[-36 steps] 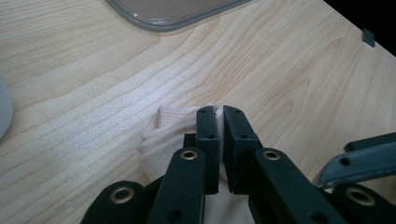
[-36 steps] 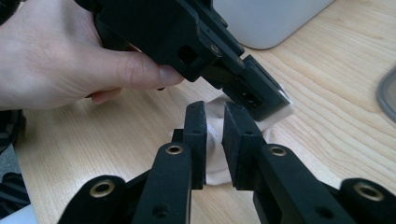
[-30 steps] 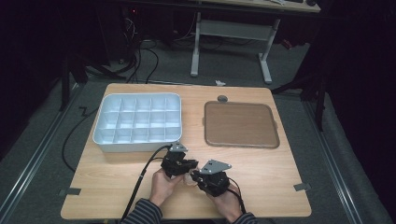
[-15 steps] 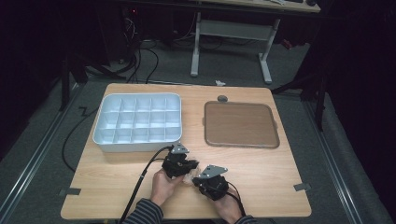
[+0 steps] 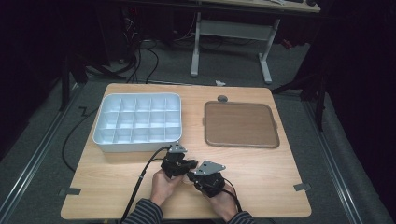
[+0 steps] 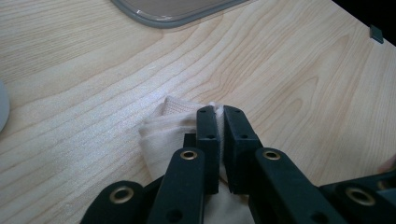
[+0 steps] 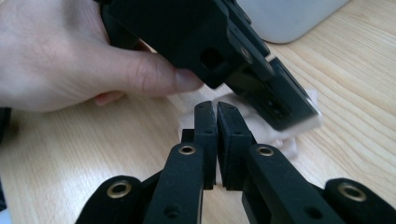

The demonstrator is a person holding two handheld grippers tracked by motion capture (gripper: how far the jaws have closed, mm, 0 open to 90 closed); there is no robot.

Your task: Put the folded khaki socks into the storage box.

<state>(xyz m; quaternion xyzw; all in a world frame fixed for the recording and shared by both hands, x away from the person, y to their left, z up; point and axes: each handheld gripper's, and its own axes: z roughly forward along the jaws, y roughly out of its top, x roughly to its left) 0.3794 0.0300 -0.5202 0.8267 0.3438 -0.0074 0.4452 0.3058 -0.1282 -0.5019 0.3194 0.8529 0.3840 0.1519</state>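
Both grippers are pinched onto the cream cloth [image 6: 170, 123]: your left gripper [image 6: 217, 112] and right gripper [image 7: 216, 106] each clamp a fold at bottom centre of the high view. It looks soft, light and floppy; hold it by the edges.

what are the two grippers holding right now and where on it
Both pinch one small cream cloth on the table: the left gripper at a folded edge, the right gripper at the edge nearest it.
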